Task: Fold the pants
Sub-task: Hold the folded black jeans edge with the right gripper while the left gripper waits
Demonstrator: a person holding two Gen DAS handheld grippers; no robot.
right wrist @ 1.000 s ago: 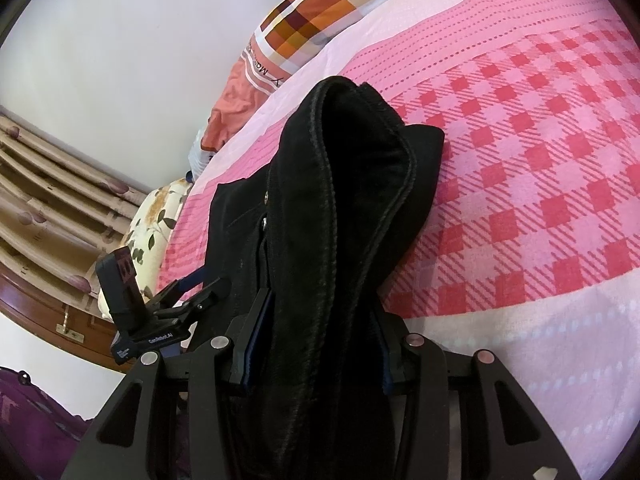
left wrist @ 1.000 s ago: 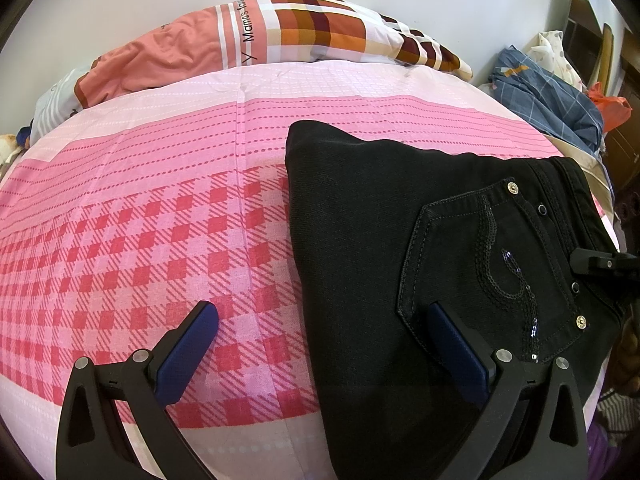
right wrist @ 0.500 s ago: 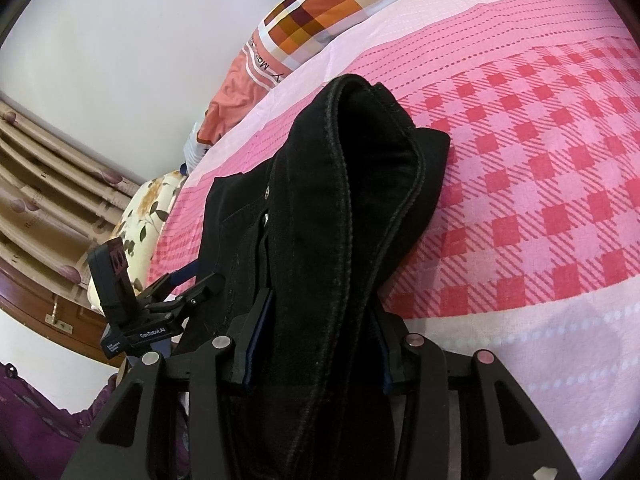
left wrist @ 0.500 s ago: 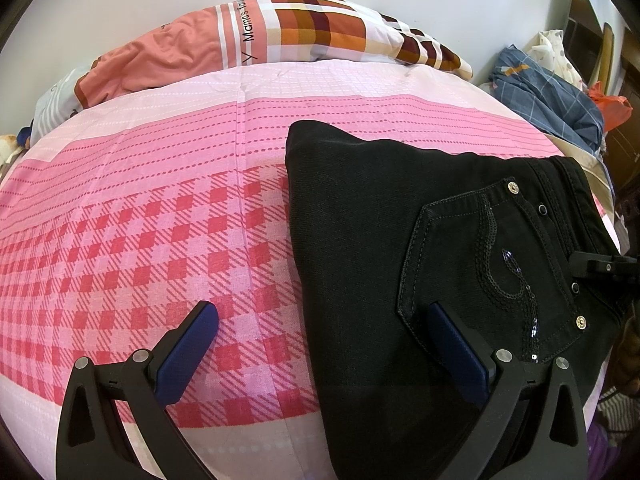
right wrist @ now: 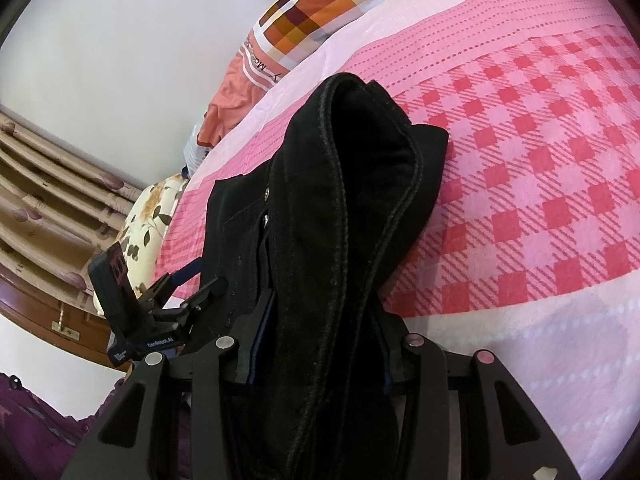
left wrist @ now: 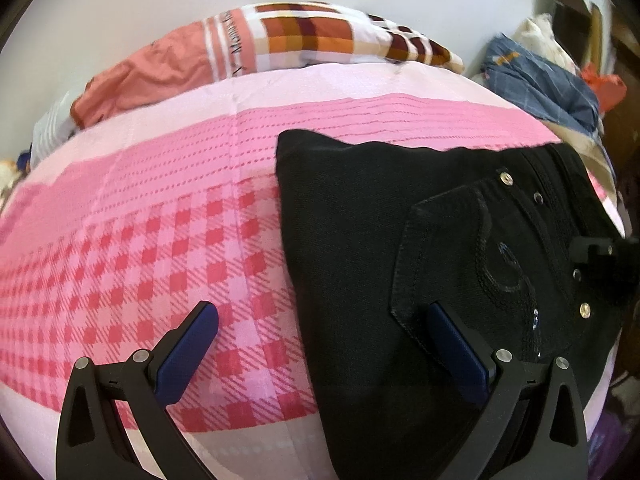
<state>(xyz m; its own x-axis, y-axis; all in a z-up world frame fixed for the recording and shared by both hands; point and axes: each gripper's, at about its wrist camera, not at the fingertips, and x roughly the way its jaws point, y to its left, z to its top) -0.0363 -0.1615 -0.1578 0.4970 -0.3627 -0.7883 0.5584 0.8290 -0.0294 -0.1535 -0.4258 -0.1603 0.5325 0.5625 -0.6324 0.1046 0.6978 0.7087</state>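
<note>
Black pants lie folded on the pink checked bed, back pocket with sequin swirl facing up. My left gripper is open, one finger over the bedsheet, the other over the pants near the pocket. My right gripper is shut on the pants' waistband edge, which bulges up between its fingers. The right gripper also shows at the right edge of the left wrist view. The left gripper shows in the right wrist view.
Orange-and-checked pillows lie at the bed's far side against a white wall. A blue plaid garment is piled at the far right. A floral pillow and a wooden headboard sit at the left of the right wrist view.
The right gripper has swung a little with the waistband held, so the bed appears shifted in its view. The left gripper has stayed open and nearly still.
</note>
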